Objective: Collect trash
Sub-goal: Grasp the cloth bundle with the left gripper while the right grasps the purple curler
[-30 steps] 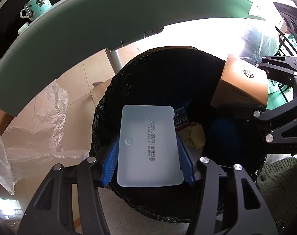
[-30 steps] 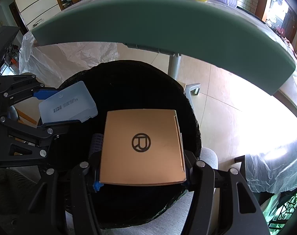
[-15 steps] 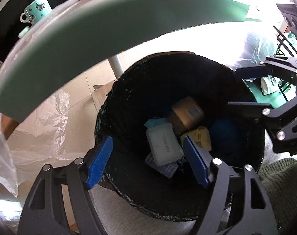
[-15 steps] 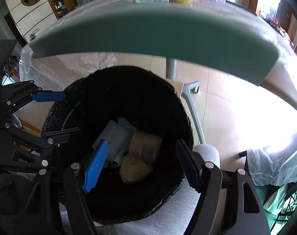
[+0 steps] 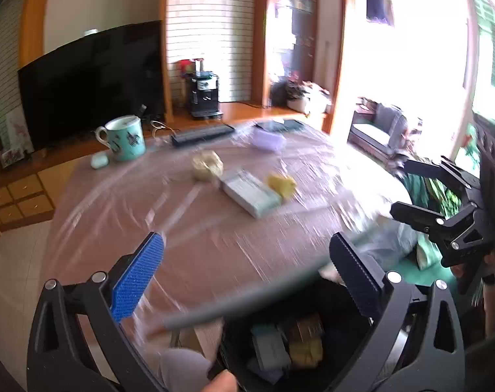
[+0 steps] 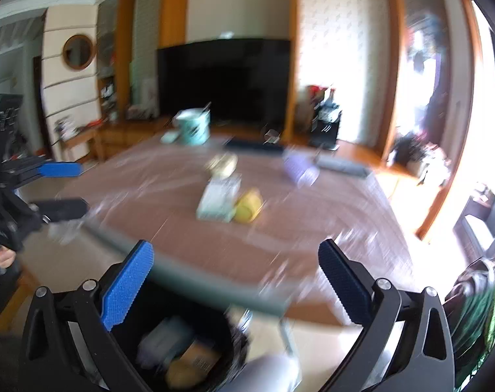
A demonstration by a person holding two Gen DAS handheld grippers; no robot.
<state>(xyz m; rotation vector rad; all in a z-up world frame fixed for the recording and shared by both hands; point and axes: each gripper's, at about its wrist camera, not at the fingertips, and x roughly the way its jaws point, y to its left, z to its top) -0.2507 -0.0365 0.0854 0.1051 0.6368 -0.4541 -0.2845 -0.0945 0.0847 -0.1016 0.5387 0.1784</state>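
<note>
Trash bin is sitting below both spread, empty grippers; pale box is lying ahead beyond them.

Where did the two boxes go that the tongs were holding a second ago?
Both were dropped into the black trash bin. The left tongs let go of the white plastic box, the right tongs the tan one. Both tongs, open and empty, then swung up toward the table. The mug and remaining trash there stayed put.

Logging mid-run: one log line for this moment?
left gripper open, empty | right gripper open, empty | bin holds trash | pale box, yellow lid on table
</note>
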